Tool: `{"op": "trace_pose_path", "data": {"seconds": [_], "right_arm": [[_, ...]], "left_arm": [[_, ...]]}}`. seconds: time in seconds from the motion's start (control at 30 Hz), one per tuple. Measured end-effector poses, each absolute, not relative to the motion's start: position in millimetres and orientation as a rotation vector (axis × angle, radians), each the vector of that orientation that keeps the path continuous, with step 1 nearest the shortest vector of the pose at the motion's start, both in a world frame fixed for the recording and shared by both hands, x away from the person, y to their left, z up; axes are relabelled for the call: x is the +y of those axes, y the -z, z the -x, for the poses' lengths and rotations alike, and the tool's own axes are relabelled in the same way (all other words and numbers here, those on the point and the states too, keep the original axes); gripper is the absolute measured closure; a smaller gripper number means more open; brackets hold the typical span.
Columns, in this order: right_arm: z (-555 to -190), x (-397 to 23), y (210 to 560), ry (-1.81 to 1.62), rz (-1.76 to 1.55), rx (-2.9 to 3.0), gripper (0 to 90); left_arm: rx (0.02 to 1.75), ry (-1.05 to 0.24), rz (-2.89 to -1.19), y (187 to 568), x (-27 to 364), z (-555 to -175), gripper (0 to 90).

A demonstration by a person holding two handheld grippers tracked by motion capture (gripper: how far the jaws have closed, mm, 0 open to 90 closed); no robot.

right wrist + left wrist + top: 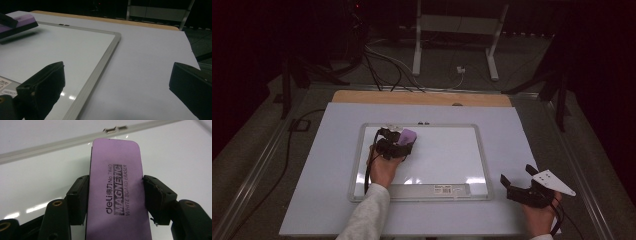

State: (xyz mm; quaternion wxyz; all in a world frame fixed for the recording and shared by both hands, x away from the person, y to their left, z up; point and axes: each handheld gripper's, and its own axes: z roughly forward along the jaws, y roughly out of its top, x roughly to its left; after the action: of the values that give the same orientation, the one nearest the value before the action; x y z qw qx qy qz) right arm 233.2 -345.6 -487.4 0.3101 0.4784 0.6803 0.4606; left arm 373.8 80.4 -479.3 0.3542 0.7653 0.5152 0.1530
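Note:
A purple magnetic whiteboard eraser (116, 187) sits between the jaws of my left gripper (115, 200), which is shut on its two long sides. In the high view the left gripper (398, 144) holds the eraser (408, 135) over the upper left part of the whiteboard (452, 155). From the right gripper view the eraser (17, 21) hangs slightly above the board surface (62, 50) at the far left. My right gripper (518, 181) stands open beside the board's lower right corner, its jaws wide apart with nothing between them (117, 85).
The whiteboard lies on a pale sheet (522, 130) covering the table, with a wooden edge (422, 98) at the back. Its grey frame (100, 67) runs past my right gripper. Cables (387, 65) and a stand's legs (492, 45) lie on the floor beyond.

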Motion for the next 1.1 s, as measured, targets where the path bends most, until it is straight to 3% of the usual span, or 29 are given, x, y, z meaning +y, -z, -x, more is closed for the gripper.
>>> {"op": "trace_pose_path", "data": {"seconds": [1.1], "right_arm": [[-232.9,-345.5,487.6,-1.215,-1.263,1.801,0.6]], "left_arm": [[1.324,-0.436,-1.878,454.1,109.0,-361.0,42.0]]}}
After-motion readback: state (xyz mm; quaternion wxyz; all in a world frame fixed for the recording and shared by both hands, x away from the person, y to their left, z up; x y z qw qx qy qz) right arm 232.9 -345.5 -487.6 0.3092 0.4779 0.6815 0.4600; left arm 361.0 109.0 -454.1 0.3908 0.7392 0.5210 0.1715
